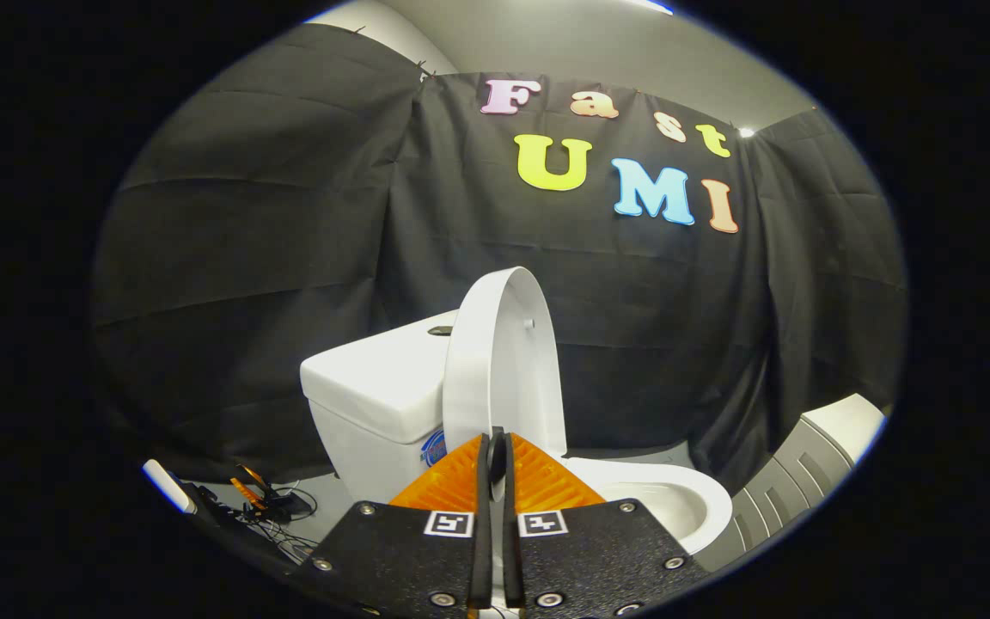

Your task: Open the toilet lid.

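One toilet lid (504, 361) stands raised nearly upright just ahead of the hand-held gripper (495, 456), its long axis running up and down and its lower edge meeting the fingertips. The two fingers are drawn almost together, leaving only a thin slit, and the lid's bottom rim seems to sit in or just behind that slit; whether both fingers truly press on it cannot be told from here. Behind the lid and to its left is the toilet tank (375, 387), with a small dark flush button (440, 330) on top; the lid leans back toward it but I cannot say whether they touch. Below and to the right of the fingers the toilet bowl (675, 507) lies open, its rim showing. Judged from this, the lid looks already lifted, so what remains is to let it rest back against the tank and release. Nothing stands between the fingers and the lid. On the floor to the left lies a tangle of cables (276, 511), and a grey ribbed panel (796, 481) stands off to the right, both well apart from the work.
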`<action>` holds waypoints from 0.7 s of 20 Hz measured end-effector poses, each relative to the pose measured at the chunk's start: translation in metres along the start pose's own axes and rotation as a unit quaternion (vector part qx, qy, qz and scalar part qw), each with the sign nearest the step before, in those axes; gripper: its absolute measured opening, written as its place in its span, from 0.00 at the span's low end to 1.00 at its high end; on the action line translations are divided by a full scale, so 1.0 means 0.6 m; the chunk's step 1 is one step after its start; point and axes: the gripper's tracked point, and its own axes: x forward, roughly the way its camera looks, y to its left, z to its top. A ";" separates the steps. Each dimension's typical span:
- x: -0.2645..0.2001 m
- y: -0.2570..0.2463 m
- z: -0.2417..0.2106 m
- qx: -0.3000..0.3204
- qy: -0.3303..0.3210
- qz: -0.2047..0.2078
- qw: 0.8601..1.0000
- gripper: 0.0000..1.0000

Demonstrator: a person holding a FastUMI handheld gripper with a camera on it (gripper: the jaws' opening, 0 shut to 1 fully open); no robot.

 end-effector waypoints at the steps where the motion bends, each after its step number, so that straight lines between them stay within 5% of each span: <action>1: 0.001 -0.002 0.001 0.008 0.000 0.009 1.000 0.08; 7: -0.003 -0.019 0.011 0.012 -0.002 0.018 1.000 0.29; 11: -0.006 -0.030 0.030 -0.008 -0.024 0.028 0.999 0.95; 14: -0.018 -0.053 0.046 0.007 -0.029 0.038 0.999 0.95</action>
